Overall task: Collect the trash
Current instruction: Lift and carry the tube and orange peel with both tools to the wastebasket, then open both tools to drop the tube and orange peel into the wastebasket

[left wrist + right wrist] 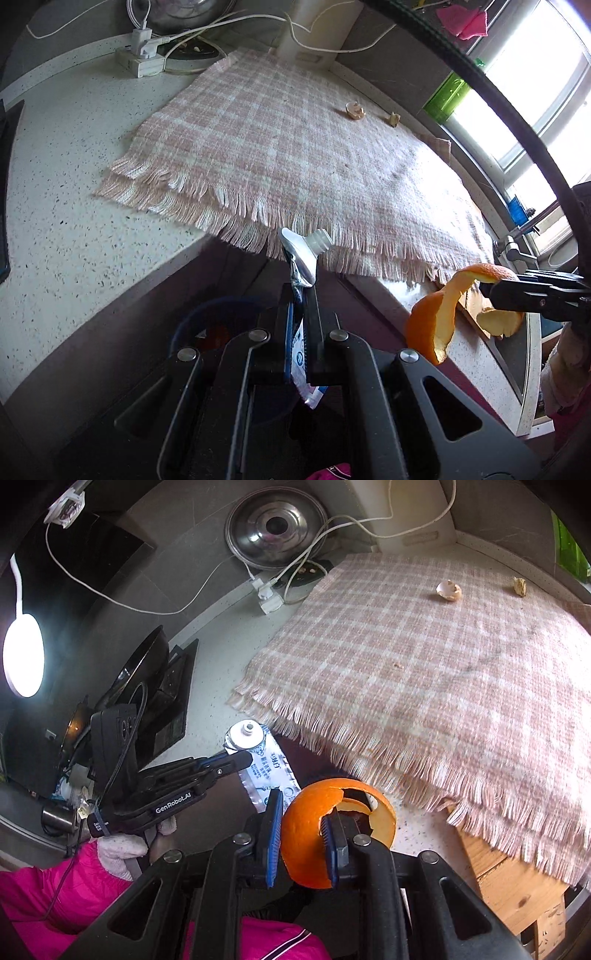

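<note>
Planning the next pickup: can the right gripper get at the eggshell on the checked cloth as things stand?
Probably not yet. The path over the checked cloth to the eggshell looks free, but the right gripper is shut on the orange peel, so its fingers are occupied.

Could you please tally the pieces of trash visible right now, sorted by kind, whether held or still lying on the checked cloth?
Squeezed tube, held in the left gripper: 1
Orange peel, held in the right gripper: 1
Eggshell on the checked cloth: 1
Small tan scrap near the cloth's far edge: 1
Total: 4
</note>
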`<state>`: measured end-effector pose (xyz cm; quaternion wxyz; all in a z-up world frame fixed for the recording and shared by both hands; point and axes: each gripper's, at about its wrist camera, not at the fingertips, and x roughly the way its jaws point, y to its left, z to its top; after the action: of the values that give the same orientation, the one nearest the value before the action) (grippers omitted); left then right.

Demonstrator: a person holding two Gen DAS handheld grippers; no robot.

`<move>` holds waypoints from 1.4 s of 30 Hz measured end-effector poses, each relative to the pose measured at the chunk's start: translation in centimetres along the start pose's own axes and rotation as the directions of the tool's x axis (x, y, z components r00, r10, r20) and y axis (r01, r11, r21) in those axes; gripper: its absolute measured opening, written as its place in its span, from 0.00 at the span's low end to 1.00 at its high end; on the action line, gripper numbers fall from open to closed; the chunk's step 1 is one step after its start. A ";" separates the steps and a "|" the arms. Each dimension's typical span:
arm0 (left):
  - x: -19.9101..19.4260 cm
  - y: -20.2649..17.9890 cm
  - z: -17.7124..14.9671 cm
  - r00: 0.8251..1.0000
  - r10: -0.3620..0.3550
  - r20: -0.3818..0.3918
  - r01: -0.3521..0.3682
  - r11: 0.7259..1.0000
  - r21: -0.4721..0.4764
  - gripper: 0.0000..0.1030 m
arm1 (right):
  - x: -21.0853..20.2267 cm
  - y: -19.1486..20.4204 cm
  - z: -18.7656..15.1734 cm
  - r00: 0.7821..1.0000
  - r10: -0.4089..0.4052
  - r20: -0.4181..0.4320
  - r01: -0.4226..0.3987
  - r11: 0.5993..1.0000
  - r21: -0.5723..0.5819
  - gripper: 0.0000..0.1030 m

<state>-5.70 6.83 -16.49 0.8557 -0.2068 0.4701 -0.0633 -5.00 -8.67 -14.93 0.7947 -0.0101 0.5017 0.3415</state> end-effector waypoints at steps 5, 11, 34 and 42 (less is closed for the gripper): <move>1.3 1.3 -1.6 0.999 0.029 -0.039 -0.030 0.999 -0.014 0.02 | 2.5 1.1 -1.6 0.999 -0.006 -0.052 0.005 1.000 -0.023 0.18; 2.6 2.4 -3.2 0.995 0.068 -0.074 -0.069 0.997 -0.017 0.02 | 5.9 1.5 -3.3 0.992 -0.013 -0.123 0.008 0.999 -0.044 0.18; 6.1 5.2 -6.9 0.979 0.142 -0.149 -0.150 0.988 -0.045 0.02 | 14.3 -0.3 -5.8 0.966 -0.069 -0.247 0.061 0.997 -0.038 0.19; 6.8 5.1 -6.8 0.975 0.149 -0.164 -0.157 0.987 -0.039 0.02 | 15.7 -0.6 -6.0 0.961 -0.062 -0.269 0.055 0.998 -0.033 0.23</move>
<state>-8.04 7.40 -27.10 0.8116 -0.1865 0.5536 -0.0015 -5.29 -2.94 -30.78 0.7285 -0.0813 0.6004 0.3197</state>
